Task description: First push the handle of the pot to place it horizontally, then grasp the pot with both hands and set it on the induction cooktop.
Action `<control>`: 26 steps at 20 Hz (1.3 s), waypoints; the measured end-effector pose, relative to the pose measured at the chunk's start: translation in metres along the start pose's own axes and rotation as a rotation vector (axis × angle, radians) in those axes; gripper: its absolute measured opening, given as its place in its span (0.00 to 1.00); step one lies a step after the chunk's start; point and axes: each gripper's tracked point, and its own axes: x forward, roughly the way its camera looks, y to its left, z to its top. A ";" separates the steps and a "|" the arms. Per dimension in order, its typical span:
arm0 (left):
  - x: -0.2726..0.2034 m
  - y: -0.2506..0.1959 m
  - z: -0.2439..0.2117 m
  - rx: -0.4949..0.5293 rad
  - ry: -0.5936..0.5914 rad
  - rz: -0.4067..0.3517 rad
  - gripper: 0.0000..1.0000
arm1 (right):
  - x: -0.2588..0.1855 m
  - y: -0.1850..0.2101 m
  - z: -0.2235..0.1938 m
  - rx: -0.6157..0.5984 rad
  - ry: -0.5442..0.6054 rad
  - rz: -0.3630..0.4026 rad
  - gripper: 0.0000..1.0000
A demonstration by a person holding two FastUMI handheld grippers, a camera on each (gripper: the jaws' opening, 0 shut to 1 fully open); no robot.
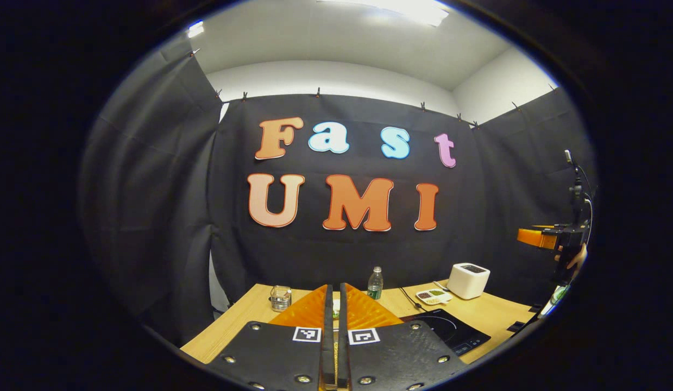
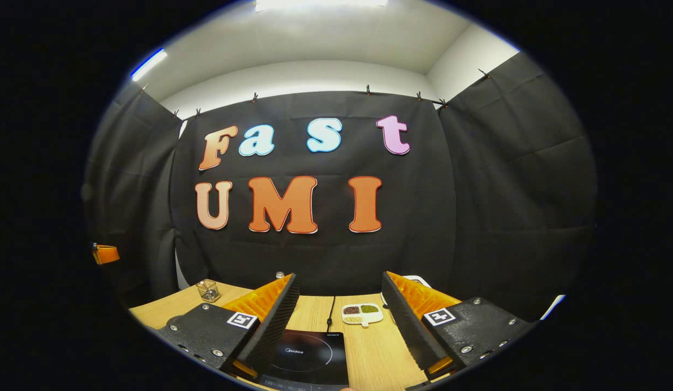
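The black induction cooktop [image 2: 309, 355] lies on the wooden table [image 2: 369, 353], just below and between the fingers of my right gripper [image 2: 339, 275], which stands wide open with nothing in it. In the left gripper view the cooktop [image 1: 450, 328] sits low right. My left gripper [image 1: 336, 288] is shut, its two fingers nearly touching, held above the table with nothing between them. At the far right of that view the right gripper [image 1: 532, 237] hangs in the air with a hand behind it. The left gripper [image 2: 105, 253] peeks in at the far left of the right gripper view.
A small divided dish [image 2: 361, 313] of beans lies behind the cooktop, beside a black cable [image 2: 331, 312]. A white boxy appliance [image 1: 468, 280], a plastic bottle [image 1: 375, 283] and a glass jar [image 1: 281, 297] stand along the table's back. Black cloth walls close in the booth.
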 end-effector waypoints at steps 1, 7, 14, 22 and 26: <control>-0.002 -0.003 -0.006 0.003 0.016 -0.009 0.04 | 0.001 0.001 0.000 0.002 0.001 0.000 0.96; -0.008 -0.020 -0.048 0.018 0.111 -0.057 0.04 | 0.004 0.001 -0.010 0.011 0.015 0.003 0.96; -0.024 -0.030 -0.100 -0.030 0.237 -0.094 0.04 | 0.011 -0.001 -0.021 0.019 0.041 0.000 0.96; -0.041 -0.036 -0.169 -0.071 0.404 -0.107 0.04 | 0.015 -0.002 -0.033 0.014 0.064 0.002 0.96; -0.049 -0.040 -0.200 -0.059 0.470 -0.110 0.04 | 0.015 0.002 -0.038 0.024 0.082 0.014 0.96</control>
